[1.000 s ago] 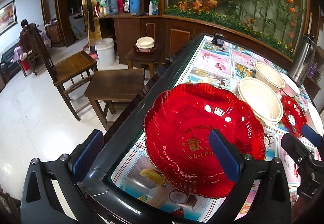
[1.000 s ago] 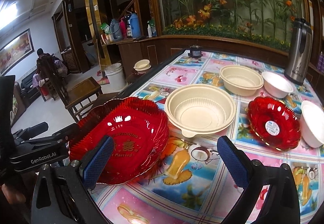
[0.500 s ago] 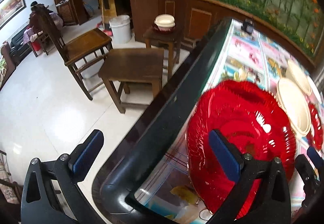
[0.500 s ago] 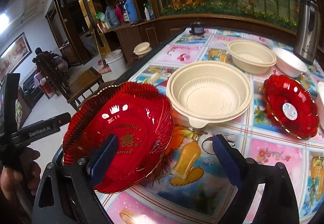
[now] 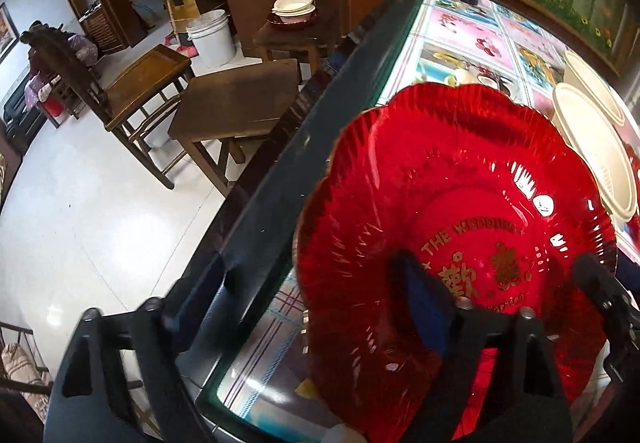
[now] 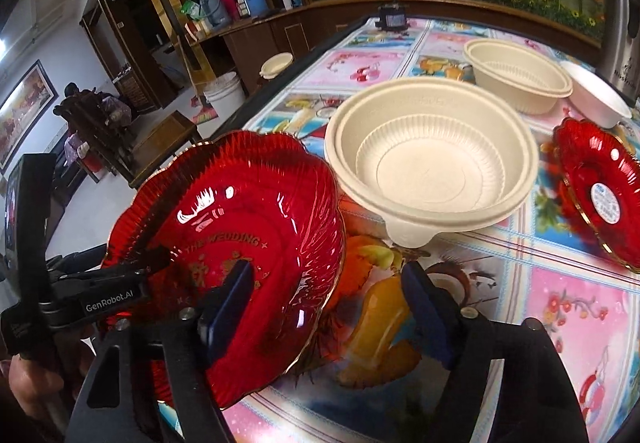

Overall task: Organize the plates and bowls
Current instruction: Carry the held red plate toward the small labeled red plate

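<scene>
Glossy fruit-and-flower prints cover the table (image 6: 568, 307), whose dark rim runs along a white tiled floor (image 5: 80, 211); nearest of all, a large red plate (image 6: 256, 227) with gold lettering sits at the table's near left edge, its scalloped rim tilted up off the cloth; the right gripper (image 6: 326, 307) straddles that plate's right rim, one blue pad over the plate's inside and the other over the cloth beside it, jaws apart but just having been closing, with the rim between them and neither pad clearly pressing it; the left gripper (image 5: 320, 307) straddles the plate's left rim from the other side, one finger over the plate's inside and the other low by the table's dark edge, jaws likewise apart after narrowing, not pressing that I can tell; a hand (image 6: 28, 383) holds the left gripper's handle; just beyond the plate stands a cream bowl (image 6: 432, 167), its rim near the plate's far edge; right of it lies a small red plate (image 6: 600, 195) with a round sticker; farther back a second cream bowl (image 6: 520, 75) sits beside a white bowl (image 6: 600, 99); off the table, wooden chairs (image 5: 148, 99) stand on the floor.
</scene>
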